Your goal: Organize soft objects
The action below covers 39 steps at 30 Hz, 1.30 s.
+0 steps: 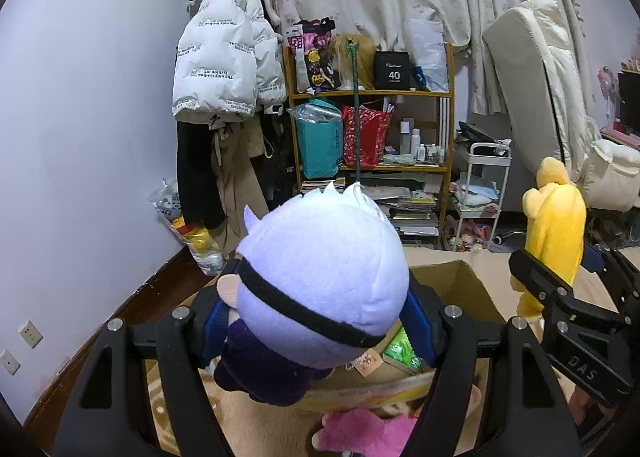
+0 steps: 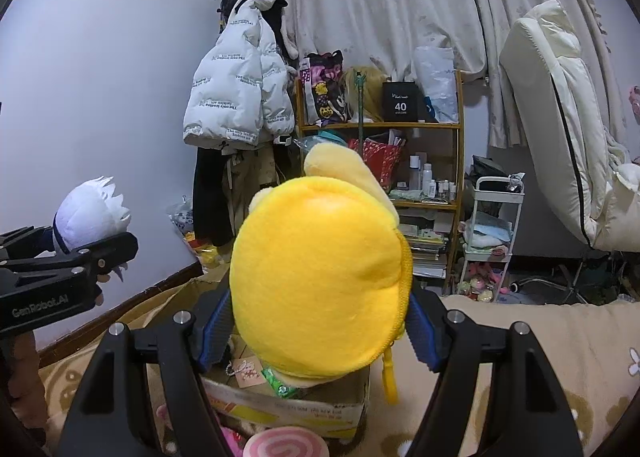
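My left gripper (image 1: 318,321) is shut on a white-haired plush doll (image 1: 320,289) with a black band and dark body, held above an open cardboard box (image 1: 468,285). My right gripper (image 2: 318,321) is shut on a yellow plush toy (image 2: 320,281), also above the box (image 2: 288,405). In the left wrist view the yellow plush (image 1: 554,233) and right gripper show at the right. In the right wrist view the white-haired doll (image 2: 90,213) shows at the left. A pink plush (image 1: 360,433) lies below, in front of the box.
A wooden shelf (image 1: 372,93) with bags, bottles and books stands against the curtain. A white puffer jacket (image 1: 224,61) hangs at the left. A white trolley (image 1: 484,193) and a folded mattress (image 1: 532,77) stand at the right. A pink swirl cushion (image 2: 284,443) lies at the near edge.
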Motion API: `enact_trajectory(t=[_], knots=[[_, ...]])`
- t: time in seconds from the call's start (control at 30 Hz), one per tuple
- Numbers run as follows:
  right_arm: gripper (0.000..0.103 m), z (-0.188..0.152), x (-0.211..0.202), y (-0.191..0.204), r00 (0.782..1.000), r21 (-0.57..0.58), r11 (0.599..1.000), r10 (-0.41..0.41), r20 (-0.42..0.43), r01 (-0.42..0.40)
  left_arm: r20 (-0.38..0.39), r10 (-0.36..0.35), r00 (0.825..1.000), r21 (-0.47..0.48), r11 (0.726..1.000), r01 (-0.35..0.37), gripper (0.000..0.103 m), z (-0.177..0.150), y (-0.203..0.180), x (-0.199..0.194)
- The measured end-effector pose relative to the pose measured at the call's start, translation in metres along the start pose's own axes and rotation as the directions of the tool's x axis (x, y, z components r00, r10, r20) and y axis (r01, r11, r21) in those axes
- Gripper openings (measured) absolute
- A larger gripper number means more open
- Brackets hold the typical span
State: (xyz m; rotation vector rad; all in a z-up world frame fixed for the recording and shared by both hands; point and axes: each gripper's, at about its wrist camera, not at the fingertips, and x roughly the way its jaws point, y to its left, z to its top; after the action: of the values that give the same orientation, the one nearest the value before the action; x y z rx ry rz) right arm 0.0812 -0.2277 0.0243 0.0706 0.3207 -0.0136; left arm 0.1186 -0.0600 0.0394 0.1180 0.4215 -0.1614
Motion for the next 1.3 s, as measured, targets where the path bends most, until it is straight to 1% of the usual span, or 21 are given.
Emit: enact_trajectory(t=[0.2,0.37,0.47,0.53,0.67,0.77,0.87,1.0,1.13,1.27,1.3], knots=[[0.078,0.0,0.021,-0.005,1.0,-0.002,1.0,0.008,-0.021,-0.008,-0.064,-0.007,0.998,-0.01,1.0,0.006,0.073,-0.009,-0.002,0.031],[0.078,-0.005,0.033,-0.008,0.999,-0.003,1.0,0.012,-0.038,-0.012,-0.088,-0.014,0.996,-0.005,1.0,0.014,0.073,-0.021,-0.002,0.043],[0.078,-0.011,0.039,-0.009,0.998,0.001,1.0,0.015,-0.059,-0.015,-0.101,-0.01,0.995,0.004,1.0,0.011,0.073,-0.027,-0.004,0.052],[0.078,-0.014,0.044,-0.01,0.997,0.001,1.0,0.019,-0.078,-0.018,-0.121,-0.014,0.993,0.001,1.0,0.014,0.073,-0.032,-0.005,0.059],[0.078,-0.021,0.051,-0.011,0.994,0.002,1.0,0.031,-0.101,-0.031,-0.137,-0.013,0.991,-0.006,1.0,0.013,0.073,-0.037,-0.004,0.064],[0.078,-0.027,0.058,-0.012,0.989,0.015,0.998,0.067,-0.132,-0.066,-0.155,-0.017,0.988,-0.014,1.0,0.015,0.074,-0.041,-0.002,0.068],[0.078,-0.034,0.067,-0.01,0.979,0.031,0.995,0.097,-0.181,-0.093,-0.179,-0.029,0.983,-0.033,0.999,0.024,0.075,-0.045,0.003,0.074],[0.078,-0.044,0.074,-0.007,0.97,0.018,0.995,0.099,-0.222,-0.098,-0.195,-0.037,0.98,-0.045,0.999,0.028,0.076,-0.049,0.007,0.078],[0.078,-0.047,0.078,-0.005,0.96,0.024,0.991,0.13,-0.249,-0.128,-0.199,-0.046,0.979,-0.055,0.998,0.036,0.08,-0.05,0.008,0.08],[0.079,-0.052,0.082,-0.003,0.95,0.022,0.991,0.135,-0.282,-0.135,-0.21,-0.065,0.976,-0.082,0.995,0.049,0.08,-0.049,0.013,0.083],[0.08,-0.053,0.083,-0.003,0.947,0.026,0.99,0.138,-0.291,-0.137,-0.211,-0.067,0.975,-0.085,0.995,0.05,0.082,-0.049,0.014,0.083]])
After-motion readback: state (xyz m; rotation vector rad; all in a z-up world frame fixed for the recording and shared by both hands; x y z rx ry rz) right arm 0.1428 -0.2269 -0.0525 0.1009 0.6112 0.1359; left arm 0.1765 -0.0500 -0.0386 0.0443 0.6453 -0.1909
